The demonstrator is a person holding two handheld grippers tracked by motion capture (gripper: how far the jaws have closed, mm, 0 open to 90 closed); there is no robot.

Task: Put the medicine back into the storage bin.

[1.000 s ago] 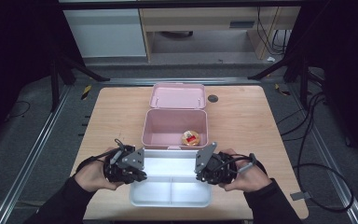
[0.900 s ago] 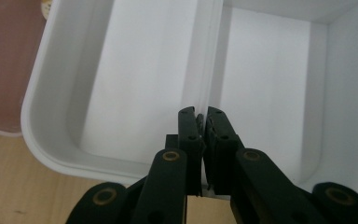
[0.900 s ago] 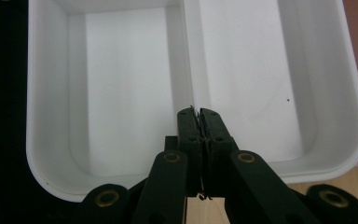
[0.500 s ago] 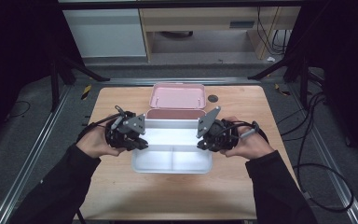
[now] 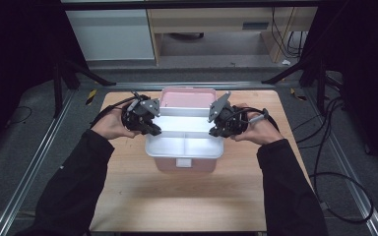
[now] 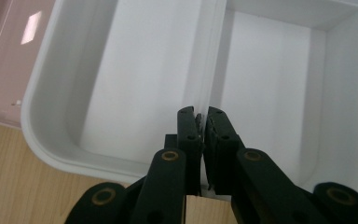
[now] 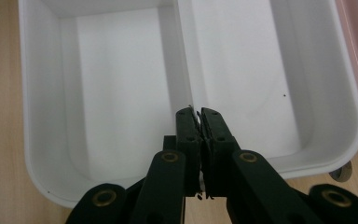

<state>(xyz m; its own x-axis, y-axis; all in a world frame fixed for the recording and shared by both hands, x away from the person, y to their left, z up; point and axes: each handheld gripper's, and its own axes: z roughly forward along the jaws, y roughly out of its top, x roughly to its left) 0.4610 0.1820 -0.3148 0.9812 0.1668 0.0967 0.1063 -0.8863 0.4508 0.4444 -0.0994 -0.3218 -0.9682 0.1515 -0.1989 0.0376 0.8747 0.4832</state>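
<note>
A white two-compartment tray (image 5: 184, 147) is held level between both grippers over the pink box base (image 5: 184, 165), whose front wall shows beneath it. My left gripper (image 5: 153, 131) is shut on the tray's left end, and in the left gripper view the gripper (image 6: 200, 114) pinches the dividing wall of the tray (image 6: 121, 70). My right gripper (image 5: 214, 132) is shut on the right end, and in the right gripper view the gripper (image 7: 196, 113) clamps the same wall of the tray (image 7: 112, 70). Both compartments are empty. Whatever the pink base holds is hidden.
The pink lid (image 5: 187, 97) lies open behind the tray. Bare wooden table (image 5: 128, 196) runs in front and to both sides. Metal rails and black stands flank the table, and cables lie on the floor at the right.
Both hands have carried the white tray away from the person, from the table's near part to over the pink base. The food seen in that base earlier is now covered.
</note>
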